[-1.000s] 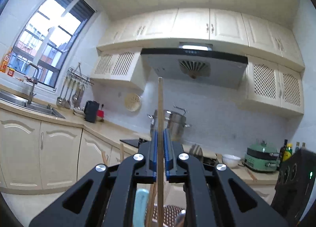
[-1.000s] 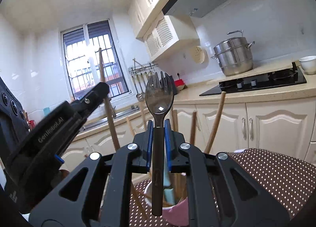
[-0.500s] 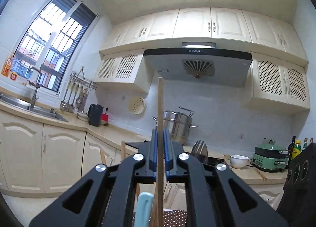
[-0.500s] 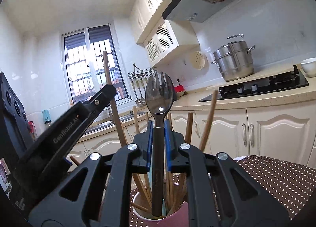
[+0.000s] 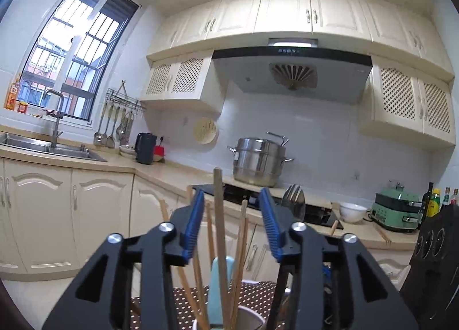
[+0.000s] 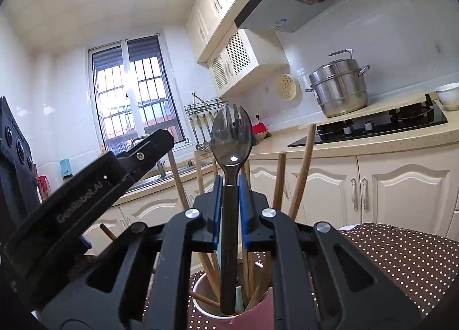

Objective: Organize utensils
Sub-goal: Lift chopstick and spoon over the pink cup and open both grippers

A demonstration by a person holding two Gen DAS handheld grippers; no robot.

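Note:
My left gripper (image 5: 232, 215) is open, its blue pads apart on either side of a wooden chopstick (image 5: 219, 229) that stands loose in the cup (image 5: 249, 321) below. Several chopsticks and a pale blue handle (image 5: 218, 290) stand in that cup. My right gripper (image 6: 228, 203) is shut on the handle of a dark spork (image 6: 231, 140), held upright with its lower end inside the pink cup (image 6: 258, 312). The left gripper shows at the left of the right wrist view (image 6: 155, 143). The spork head also shows in the left wrist view (image 5: 294, 199).
The cup stands on a brown polka-dot cloth (image 6: 401, 255). Behind are cream cabinets (image 6: 401, 192), a counter with a black hob (image 6: 373, 126) and steel pot (image 6: 338, 86), a sink (image 5: 48, 149), a green cooker (image 5: 398, 209) and a white bowl (image 5: 351, 211).
My left gripper opened and let go of the chopstick, which dropped lower into the cup. My right gripper lowered the spork so its end sits in the cup.

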